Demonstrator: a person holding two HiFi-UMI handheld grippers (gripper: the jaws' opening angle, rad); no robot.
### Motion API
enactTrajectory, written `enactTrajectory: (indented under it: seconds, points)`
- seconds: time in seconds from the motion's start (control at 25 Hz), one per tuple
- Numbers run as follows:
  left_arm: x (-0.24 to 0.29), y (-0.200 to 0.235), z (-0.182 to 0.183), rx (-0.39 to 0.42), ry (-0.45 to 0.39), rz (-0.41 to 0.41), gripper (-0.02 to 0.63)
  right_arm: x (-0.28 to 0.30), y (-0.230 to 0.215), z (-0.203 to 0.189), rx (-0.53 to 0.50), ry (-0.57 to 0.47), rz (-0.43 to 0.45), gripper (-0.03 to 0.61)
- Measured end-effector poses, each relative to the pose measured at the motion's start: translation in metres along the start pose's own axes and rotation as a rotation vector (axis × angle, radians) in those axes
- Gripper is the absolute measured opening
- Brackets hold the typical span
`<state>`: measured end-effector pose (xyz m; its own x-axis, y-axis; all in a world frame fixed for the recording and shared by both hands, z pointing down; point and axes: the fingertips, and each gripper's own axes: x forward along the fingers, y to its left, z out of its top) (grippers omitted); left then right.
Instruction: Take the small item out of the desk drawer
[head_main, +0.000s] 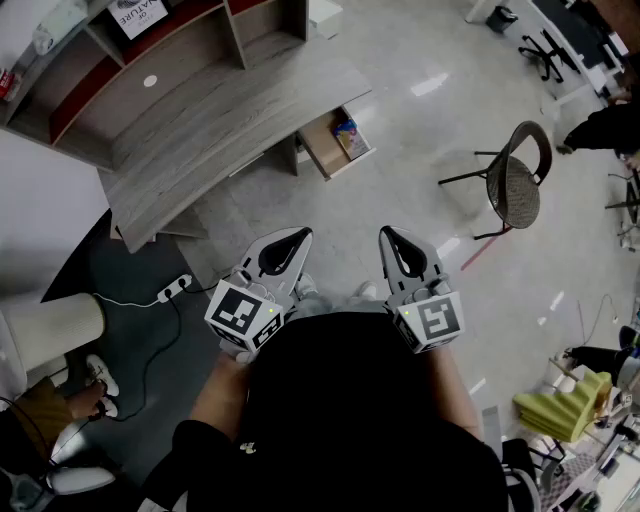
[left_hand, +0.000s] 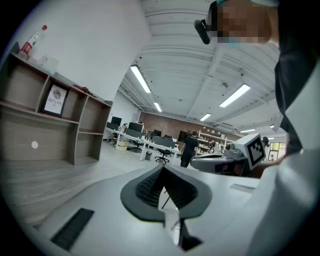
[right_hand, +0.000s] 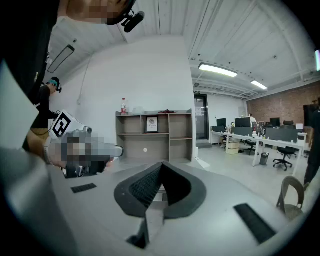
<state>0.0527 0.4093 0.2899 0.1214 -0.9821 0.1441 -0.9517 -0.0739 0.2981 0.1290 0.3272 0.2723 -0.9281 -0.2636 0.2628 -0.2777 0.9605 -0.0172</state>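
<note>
Claw status first: left claw (head_main: 290, 245) and right claw (head_main: 395, 245) are both pinched closed with nothing between the pads. You can see the ribbed tips meeting in each gripper view. They're held close to the person's body, well apart from the desk.

Progress-wise I'd say barely started. The drawer (head_main: 322, 150) is already pulled out from under the tabletop (head_main: 220, 120), so the opening part looks done. The small item (head_main: 348, 135) sits inside it, toward the back end. It's something colourful, blue with bits of yellow, but too small to tell what exactly. Neither claw is anywhere near it, so what's left is pretty much everything: get over to the drawer, open a claw, reach in, close on the item and lift it clear.

Head count:
- claws: two, both empty
- open drawers: one
- things I can make out in that drawer: one
- chairs close by: one (head_main: 520, 180), standing on the floor to the right of the desk
- power strips: one (head_main: 175, 288), white, on the floor near the desk's corner

The tabletop looks bare apart from the shelf unit (head_main: 150, 60) along its back.
</note>
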Motion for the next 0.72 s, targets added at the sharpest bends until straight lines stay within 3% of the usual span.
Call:
enactTrajectory:
  seconds: [0.36,0.72]
  points:
    - [-0.001,0.029,0.005,0.018,-0.006,-0.016,0.008,0.027,0.018,-0.004,-0.047,0.023,0.026,-0.003]
    - [0.033,0.051,-0.003,0.007,0.066,-0.018,0.008,0.053,-0.016,-0.004,0.006,0.019,-0.021,-0.003]
